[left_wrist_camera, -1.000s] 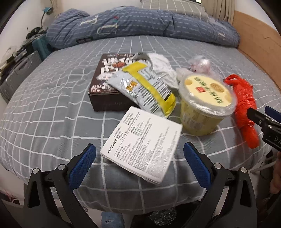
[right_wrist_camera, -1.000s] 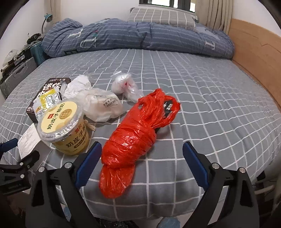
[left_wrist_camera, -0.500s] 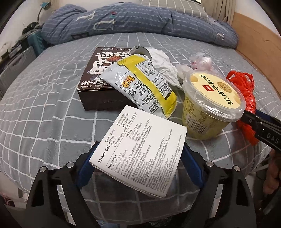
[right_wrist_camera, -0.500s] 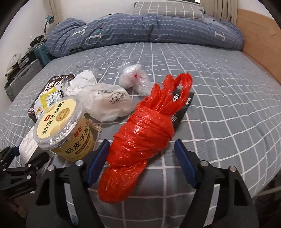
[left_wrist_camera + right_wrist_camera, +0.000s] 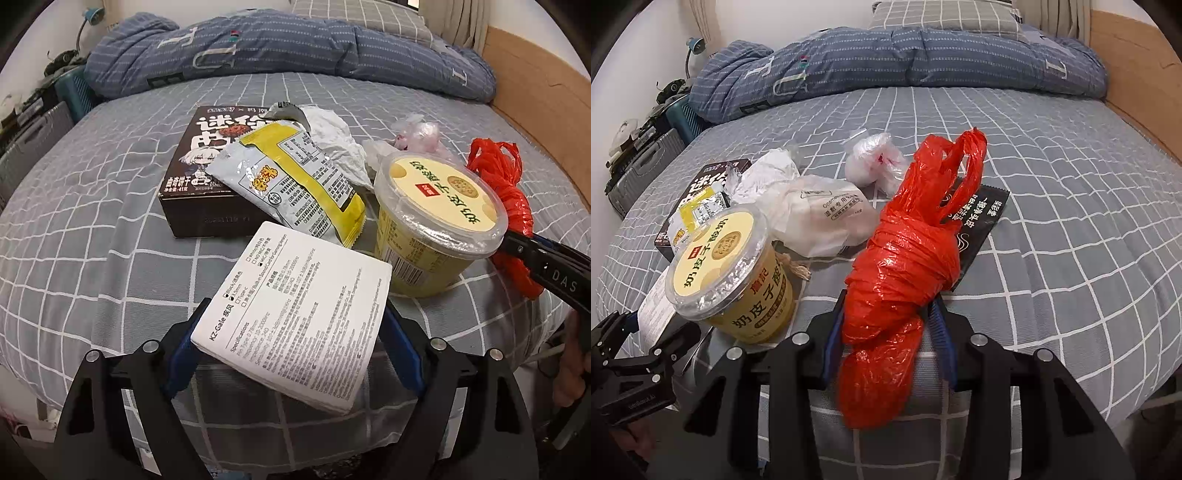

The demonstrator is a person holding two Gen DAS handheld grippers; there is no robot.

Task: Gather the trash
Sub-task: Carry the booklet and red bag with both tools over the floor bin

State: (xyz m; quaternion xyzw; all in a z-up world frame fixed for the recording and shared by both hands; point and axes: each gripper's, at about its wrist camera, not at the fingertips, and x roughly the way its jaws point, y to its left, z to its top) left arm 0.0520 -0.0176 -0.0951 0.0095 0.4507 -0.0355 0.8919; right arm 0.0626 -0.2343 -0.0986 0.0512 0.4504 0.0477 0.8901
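Trash lies on a grey checked bed (image 5: 92,229). My left gripper (image 5: 291,343) is shut on a white printed box (image 5: 299,317) at the bed's front edge. My right gripper (image 5: 890,332) is shut on a twisted red plastic bag (image 5: 905,266), which also shows in the left wrist view (image 5: 509,199). A yellow lidded cup (image 5: 436,218) stands between them, also in the right wrist view (image 5: 731,273). A dark brown snack box (image 5: 199,184) carries a silver and yellow wrapper (image 5: 295,181).
A crumpled white paper (image 5: 332,136), a white pouch (image 5: 823,218), a small clear bag (image 5: 875,162) and a black sachet (image 5: 979,218) lie behind. A blue duvet (image 5: 886,62) is at the back, a wooden bed frame (image 5: 1137,70) on the right, suitcases (image 5: 646,166) on the left.
Both grippers moved forward and closed: the left onto the white box, the right onto the red bag.
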